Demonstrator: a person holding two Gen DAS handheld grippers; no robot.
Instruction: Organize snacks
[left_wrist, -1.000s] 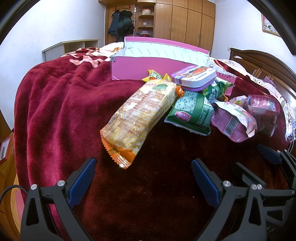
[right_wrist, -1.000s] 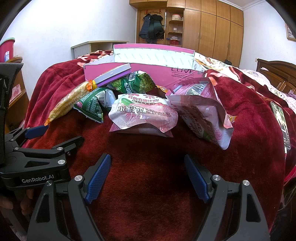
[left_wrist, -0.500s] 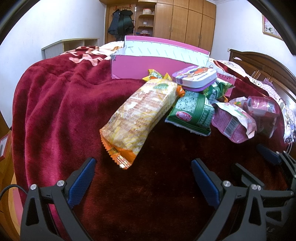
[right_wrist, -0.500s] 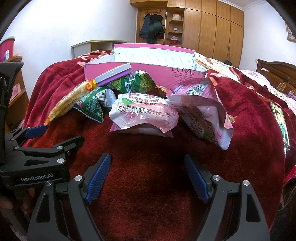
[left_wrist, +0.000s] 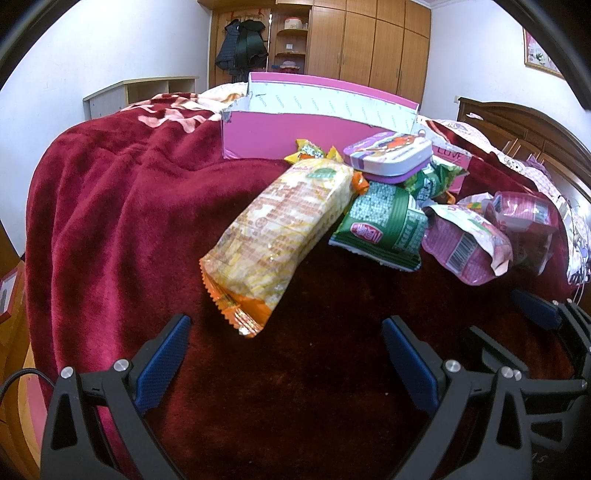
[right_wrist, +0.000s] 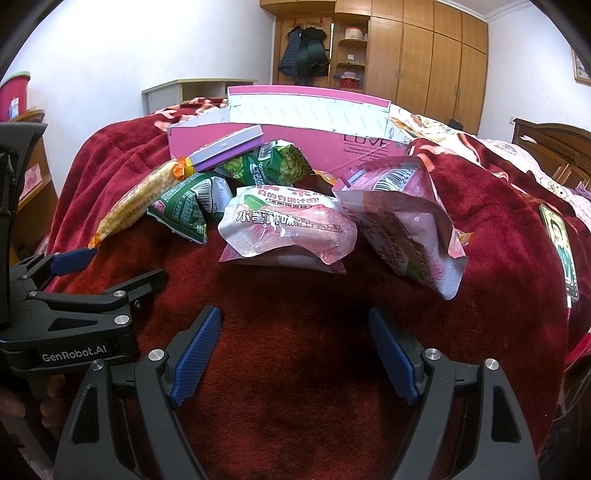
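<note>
Bare red blanket (left_wrist: 110, 229) lies between both pairs of tongs and the snack pile, and a wide bare stretch runs left of the pink box (left_wrist: 280, 136) to where the blanket drops off the bed's edge. The left tongs (left_wrist: 286, 354) stand wide and hold nothing, just short of the orange end of the long yellow packet (left_wrist: 280, 229). The right tongs (right_wrist: 295, 350) are also wide and empty, in front of the pink pouch (right_wrist: 288, 229).

The blanket covers a bed; behind the box are a wooden wardrobe (right_wrist: 436, 62), hanging coats (right_wrist: 304, 51) and a low white shelf (left_wrist: 140, 90).

The snacks lie heaped against the box's front wall: the yellow packet slanting toward it, a green packet (left_wrist: 384, 225) beside it, a flat tin (left_wrist: 388, 155) resting on top, and a second, larger pink pouch (right_wrist: 406, 221) to the right of the first.
</note>
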